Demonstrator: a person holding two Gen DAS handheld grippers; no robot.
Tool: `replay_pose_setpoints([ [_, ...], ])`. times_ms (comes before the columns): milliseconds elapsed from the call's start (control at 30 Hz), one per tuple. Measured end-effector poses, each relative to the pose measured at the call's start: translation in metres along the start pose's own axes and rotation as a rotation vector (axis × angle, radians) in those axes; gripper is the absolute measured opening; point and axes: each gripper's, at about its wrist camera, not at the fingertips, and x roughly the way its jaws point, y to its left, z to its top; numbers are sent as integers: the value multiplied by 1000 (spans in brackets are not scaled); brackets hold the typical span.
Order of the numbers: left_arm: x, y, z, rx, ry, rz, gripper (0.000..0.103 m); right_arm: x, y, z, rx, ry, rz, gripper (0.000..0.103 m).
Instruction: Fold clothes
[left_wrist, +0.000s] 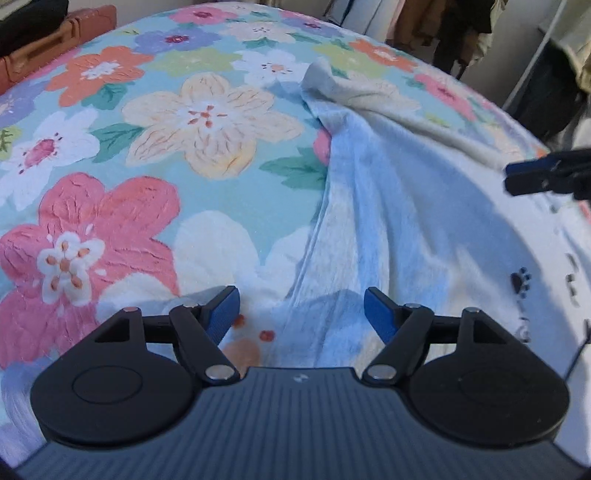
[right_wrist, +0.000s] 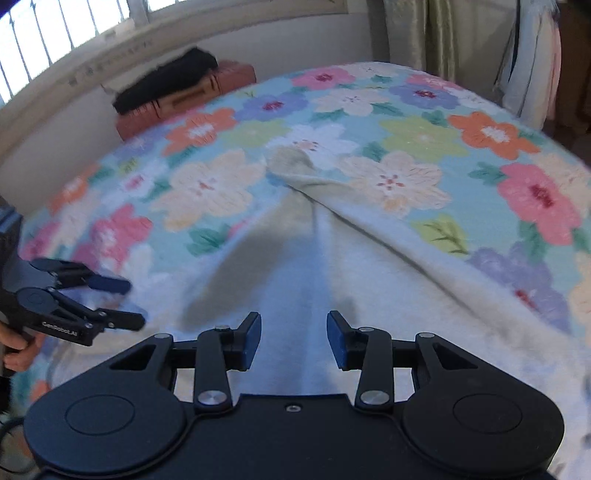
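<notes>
A bed covered by a floral bedspread (right_wrist: 417, 136) is filling both views, its big pink, orange, cream and purple blossoms lying on a pale turquoise ground. A white fleecy garment (left_wrist: 399, 206) is lying spread across the bedspread, creased into long ridges, one end tapering toward the far side of the bed; small dark paw prints (left_wrist: 519, 282) are showing near its right edge. The left gripper (left_wrist: 300, 310) is hovering with its blue-padded fingers wide apart and holding nothing, over the garment's left edge. The right gripper (right_wrist: 294, 338) is likewise gaping and empty above the cloth. Beyond the bed, a reddish-brown case (right_wrist: 192, 96) with a black item (right_wrist: 166, 79) on top is sitting below a barred window (right_wrist: 55, 26); curtains (right_wrist: 436, 33) are hanging at the right.
</notes>
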Motion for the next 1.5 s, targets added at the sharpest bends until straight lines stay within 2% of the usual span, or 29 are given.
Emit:
replay_pose_setpoints([
  [67, 3, -8, -4, 23, -10, 36, 72, 0, 3, 0, -21, -7, -25, 50],
  [100, 1, -10, -4, 45, -20, 45, 62, 2, 4, 0, -14, -9, -30, 53],
  [133, 0, -13, -4, 66, -29, 54, 39, 4, 4, 0, -7, -11, -35, 54],
  [200, -1, -16, -5, 89, -41, 53, 16, 10, 6, -1, 7, -11, -39, 54],
  [267, -2, -20, -7, 102, -52, 49, 6, 17, 11, -2, 7, -12, -46, 54],
  [367, -10, -29, -11, 126, -85, 105, 4, 26, 18, -1, 2, -20, -53, 54],
  [467, -41, -26, -14, 105, -173, 203, 4, 32, 23, 1, 5, -30, -66, 55],
  [533, -56, -17, -14, 86, -203, 247, 4, 32, 25, 3, 4, -26, -74, 55],
  [600, -60, 0, -14, 9, -185, 252, 2, 32, 28, 7, -8, -14, -87, 55],
  [667, -50, 12, -15, -6, -146, 301, 0, 33, 33, 17, -59, 14, -124, 55],
  [700, -45, 18, -16, -18, -124, 299, 0, 33, 36, 22, -85, 28, -142, 55],
  [833, -35, 42, -22, -150, -62, 166, 1, 35, 47, 49, -193, 101, -180, 55],
  [900, -35, 42, -20, -141, -61, 166, 3, 39, 51, 65, -235, 112, -175, 55],
  [1067, -31, 45, -18, -154, -61, 128, 3, 73, 42, 115, -124, 27, -146, 55],
  [1167, -28, 49, -20, -150, -56, 106, 4, 101, 38, 128, -37, -19, -102, 55],
  [1300, -25, 58, -21, -151, -57, 66, 4, 148, 47, 130, -140, 10, -173, 54],
  [1333, -25, 60, -21, -154, -59, 56, 4, 158, 46, 131, -155, 17, -185, 50],
  [1367, -25, 63, -22, -157, -59, 46, 4, 165, 42, 134, -154, 18, -179, 15],
  [1400, -25, 64, -22, -161, -60, 38, 4, 171, 37, 139, -150, 11, -181, 1],
  [1500, -24, 69, -23, -170, -56, 21, 4, 167, 18, 165, -89, -93, -253, 2],
])
